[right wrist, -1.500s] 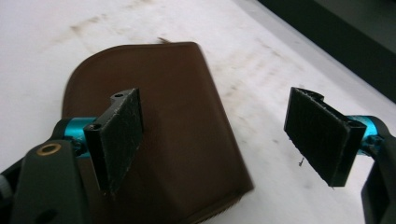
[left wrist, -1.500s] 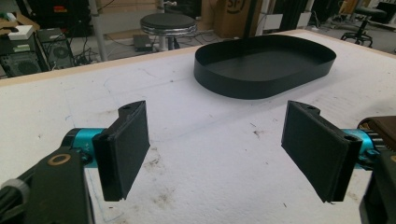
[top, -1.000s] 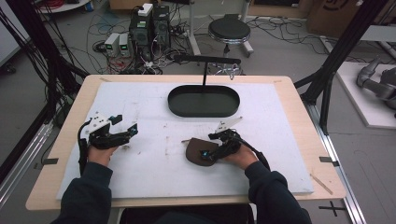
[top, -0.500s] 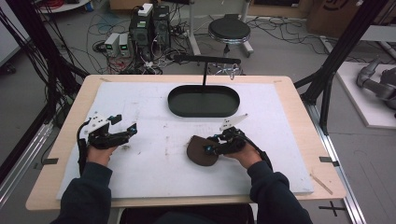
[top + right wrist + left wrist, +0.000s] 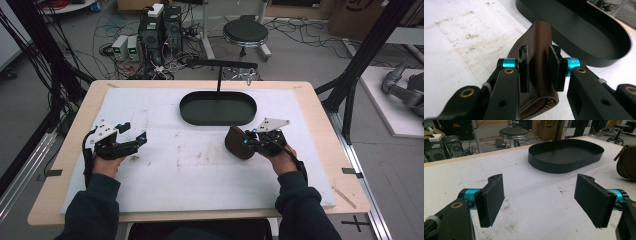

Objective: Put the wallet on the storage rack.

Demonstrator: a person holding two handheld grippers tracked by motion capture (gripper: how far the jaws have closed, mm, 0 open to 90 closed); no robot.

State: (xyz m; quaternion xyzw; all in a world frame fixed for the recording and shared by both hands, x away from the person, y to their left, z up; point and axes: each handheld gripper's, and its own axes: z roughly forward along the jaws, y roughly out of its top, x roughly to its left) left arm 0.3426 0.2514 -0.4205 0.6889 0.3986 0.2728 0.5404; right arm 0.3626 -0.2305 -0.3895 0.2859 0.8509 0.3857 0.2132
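Right tongs [image 5: 537, 72] have just been closing, now clamped on brown pouch [image 5: 536, 50] above bench [image 5: 190, 185] near tray [image 5: 218, 108] | left tongs [image 5: 544, 200] released | pouch: soft leather, light, smooth; hold mid-body.

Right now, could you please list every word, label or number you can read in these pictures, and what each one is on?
"SF-": printed on the cardboard box on the floor behind the table, cut off, in the left gripper view.
Printing on the cardboard box at the top of the high view: too blurred to read.
Brown pouch, black tray: no text visible.
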